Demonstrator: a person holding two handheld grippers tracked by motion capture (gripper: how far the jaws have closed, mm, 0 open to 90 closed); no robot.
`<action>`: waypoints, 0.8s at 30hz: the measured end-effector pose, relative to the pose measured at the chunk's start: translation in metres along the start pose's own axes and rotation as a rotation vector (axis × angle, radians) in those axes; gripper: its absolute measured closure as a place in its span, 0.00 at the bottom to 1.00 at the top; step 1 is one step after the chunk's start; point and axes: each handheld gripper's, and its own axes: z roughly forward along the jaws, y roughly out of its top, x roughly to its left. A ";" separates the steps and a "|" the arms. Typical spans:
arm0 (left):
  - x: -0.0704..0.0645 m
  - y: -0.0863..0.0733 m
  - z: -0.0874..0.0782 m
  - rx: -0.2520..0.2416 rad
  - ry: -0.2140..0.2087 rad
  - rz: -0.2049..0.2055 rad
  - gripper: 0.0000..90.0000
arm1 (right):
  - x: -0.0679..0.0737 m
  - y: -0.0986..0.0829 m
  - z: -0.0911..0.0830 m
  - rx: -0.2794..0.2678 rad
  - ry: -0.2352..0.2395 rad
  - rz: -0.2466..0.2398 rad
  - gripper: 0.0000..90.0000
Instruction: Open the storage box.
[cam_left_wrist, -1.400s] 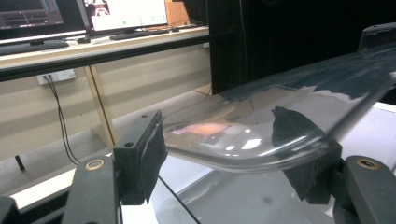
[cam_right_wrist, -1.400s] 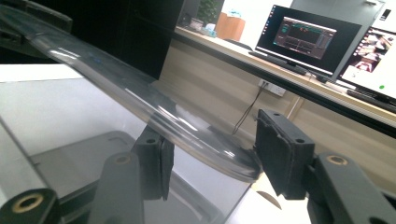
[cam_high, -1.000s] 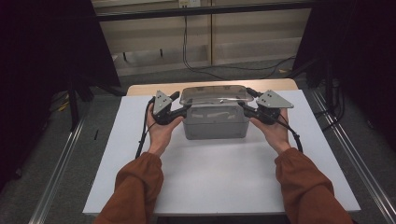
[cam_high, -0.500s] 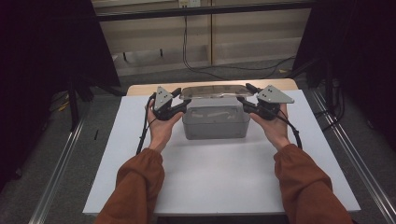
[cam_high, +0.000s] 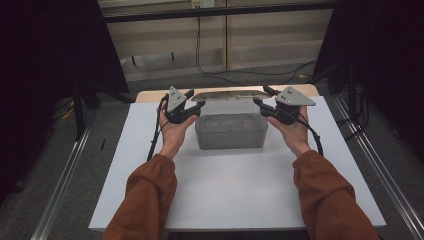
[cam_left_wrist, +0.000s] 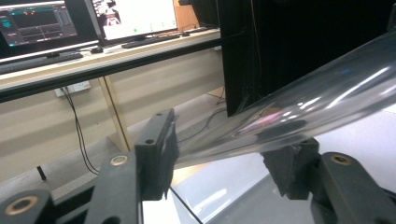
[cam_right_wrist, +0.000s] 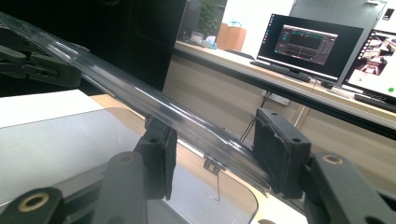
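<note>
Overhead, the left tool (cam_high: 199, 104) and right tool (cam_high: 258, 102) are holding the clear flat plastic lid (cam_high: 231, 95) just above the grey translucent rectangular box (cam_high: 231, 131) on the white worktop (cam_high: 225, 190). Looking along the left tool (cam_left_wrist: 219, 154), its jaws are pinching the lid's (cam_left_wrist: 322, 102) edge. Along the right tool (cam_right_wrist: 215, 149), its jaws are pinching the lid (cam_right_wrist: 154, 109) too: it is off, with setting it aside left.

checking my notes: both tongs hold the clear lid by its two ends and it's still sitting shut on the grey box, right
Not quite. Both tongs, left and right, do hold the clear lid by its two ends, but it is lifted clear above the grey box, which stands open on the white table. The high view shows the gap.
</note>
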 end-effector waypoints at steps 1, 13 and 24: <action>0.001 -0.001 0.001 -0.002 0.005 0.000 0.55 | -0.001 0.000 0.000 -0.001 0.000 -0.001 0.55; 0.004 0.000 0.007 -0.001 0.007 -0.003 0.66 | -0.008 0.001 0.009 -0.002 0.005 0.018 0.52; 0.007 0.002 0.009 0.002 0.007 -0.009 0.67 | -0.018 -0.011 0.021 0.028 -0.001 0.030 0.47</action>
